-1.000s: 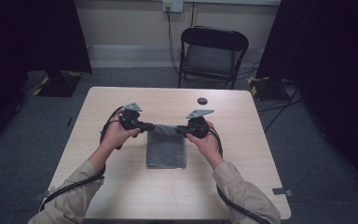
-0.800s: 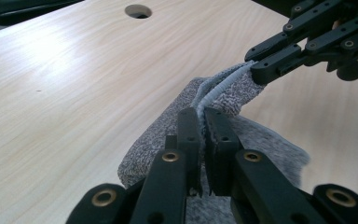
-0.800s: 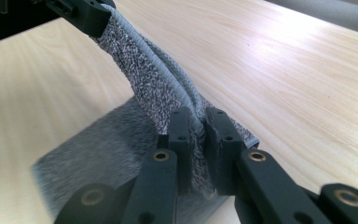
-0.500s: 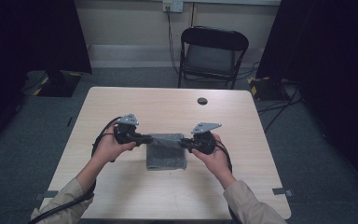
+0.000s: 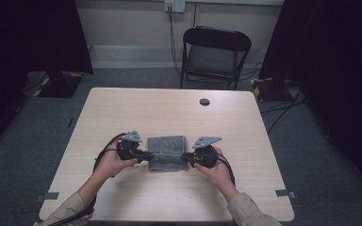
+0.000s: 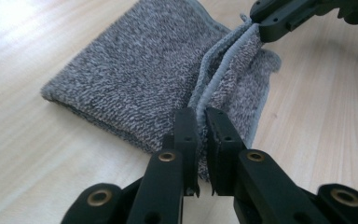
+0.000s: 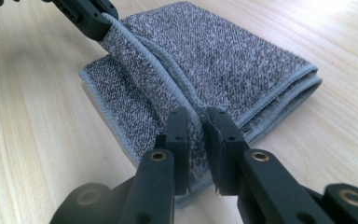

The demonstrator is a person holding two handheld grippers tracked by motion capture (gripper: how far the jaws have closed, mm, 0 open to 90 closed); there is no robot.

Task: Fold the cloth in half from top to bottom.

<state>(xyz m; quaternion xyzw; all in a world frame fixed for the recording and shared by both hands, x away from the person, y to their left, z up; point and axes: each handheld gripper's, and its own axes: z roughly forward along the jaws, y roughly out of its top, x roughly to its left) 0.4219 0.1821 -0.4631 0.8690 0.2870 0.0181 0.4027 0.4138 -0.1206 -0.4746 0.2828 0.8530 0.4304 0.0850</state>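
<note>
Grey terry towel (image 5: 168, 152) lies folded near the front middle of the wooden table (image 5: 169, 113) in the high view, the left gripper (image 5: 143, 154) and right gripper (image 5: 187, 157) meeting its near edge from either side. From the left gripper view, its jaws pinch the raised hem (image 6: 214, 88). From the right gripper view, its jaws clamp that same hem. Uneven pulling could slip the thin edge free and spoil the fold.
</note>
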